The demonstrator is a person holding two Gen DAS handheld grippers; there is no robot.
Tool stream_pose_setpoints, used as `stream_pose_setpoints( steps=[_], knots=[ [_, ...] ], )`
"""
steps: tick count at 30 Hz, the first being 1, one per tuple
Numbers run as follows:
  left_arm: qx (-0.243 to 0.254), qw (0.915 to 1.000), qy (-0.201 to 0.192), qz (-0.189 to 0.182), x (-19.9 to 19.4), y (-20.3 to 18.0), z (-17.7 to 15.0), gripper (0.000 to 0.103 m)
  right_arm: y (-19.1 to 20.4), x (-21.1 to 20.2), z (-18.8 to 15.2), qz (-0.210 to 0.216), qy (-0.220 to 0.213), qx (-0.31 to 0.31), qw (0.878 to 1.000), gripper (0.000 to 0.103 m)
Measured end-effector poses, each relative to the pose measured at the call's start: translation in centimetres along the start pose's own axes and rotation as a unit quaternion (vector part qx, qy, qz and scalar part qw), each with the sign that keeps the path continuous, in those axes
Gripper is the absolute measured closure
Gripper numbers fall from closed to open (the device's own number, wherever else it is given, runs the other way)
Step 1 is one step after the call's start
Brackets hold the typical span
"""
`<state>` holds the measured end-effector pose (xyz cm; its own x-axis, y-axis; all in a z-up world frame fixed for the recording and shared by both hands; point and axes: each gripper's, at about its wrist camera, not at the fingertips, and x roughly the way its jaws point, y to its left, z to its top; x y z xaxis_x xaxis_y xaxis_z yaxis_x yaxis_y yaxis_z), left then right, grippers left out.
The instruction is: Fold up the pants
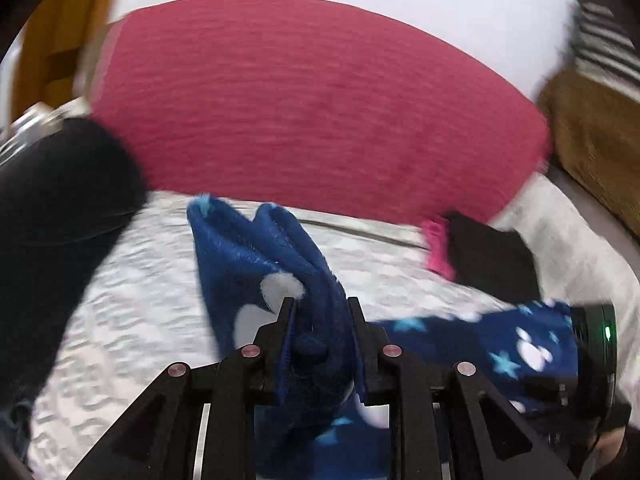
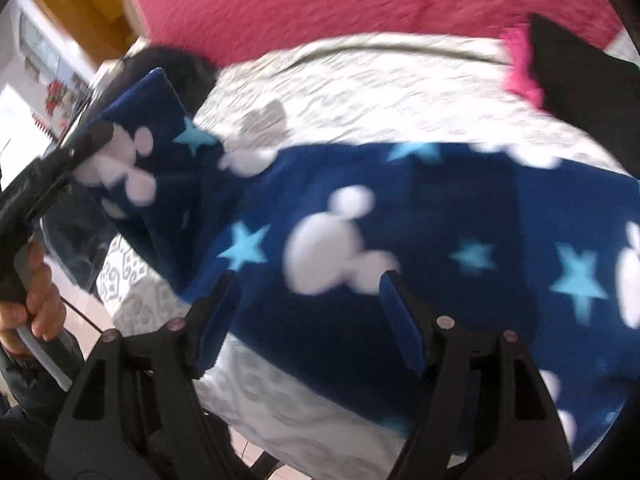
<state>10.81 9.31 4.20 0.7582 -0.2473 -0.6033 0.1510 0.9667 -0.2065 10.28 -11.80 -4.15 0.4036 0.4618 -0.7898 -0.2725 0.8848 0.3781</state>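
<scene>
Dark blue fleece pants (image 2: 400, 200) with white mouse heads and light blue stars lie across the white patterned bedspread (image 2: 360, 92). My left gripper (image 1: 320, 304) is shut on one end of the pants (image 1: 256, 248), which stands up in folds above the bed. In the right wrist view that left gripper (image 2: 80, 144) holds the lifted end at the far left, a hand (image 2: 36, 300) on its grip. My right gripper (image 2: 306, 292) hovers open over the flat middle of the pants, its jaws wide apart with nothing pinched. Its body (image 1: 596, 344) shows at the right edge.
A red blanket (image 1: 300, 100) covers the far part of the bed. A black cloth (image 1: 492, 256) with a pink fringe (image 1: 438, 248) lies at the right. A brown cushion (image 1: 592, 140) sits beyond it. A dark fuzzy shape (image 1: 60, 208) fills the left, with wooden furniture (image 1: 60, 40) behind.
</scene>
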Motion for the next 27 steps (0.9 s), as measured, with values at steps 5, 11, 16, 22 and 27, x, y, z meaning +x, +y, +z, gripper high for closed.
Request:
stream_pose_setpoints(
  steps=[5,11,16,22,27],
  knots=[
    [0.044,0.9962,0.041,-0.062,3.5,-8.3,-2.1,0.081,-6.0,-4.5,-0.7,-0.038,-0.035,0.05,0.997,0.031],
    [0.07,0.9851,0.104,-0.118,7.0,-15.4,-6.6,0.087,-11.1,-6.7,-2.1,-0.039,-0.046,0.109,0.992,0.031],
    [0.092,0.9833,0.114,-0.109,5.8,-16.2,-8.0,0.086,-12.6,-6.1,-2.6,-0.011,-0.032,0.128,0.991,0.031],
    [0.078,0.9945,0.069,-0.013,1.5,-9.1,-8.0,0.032,-12.0,-3.6,-1.1,0.075,0.008,0.142,0.987,0.031],
    [0.069,0.9908,0.088,0.075,0.6,-2.7,-9.9,0.021,-10.1,-0.4,0.9,0.112,0.051,0.153,0.981,0.03]
  ],
)
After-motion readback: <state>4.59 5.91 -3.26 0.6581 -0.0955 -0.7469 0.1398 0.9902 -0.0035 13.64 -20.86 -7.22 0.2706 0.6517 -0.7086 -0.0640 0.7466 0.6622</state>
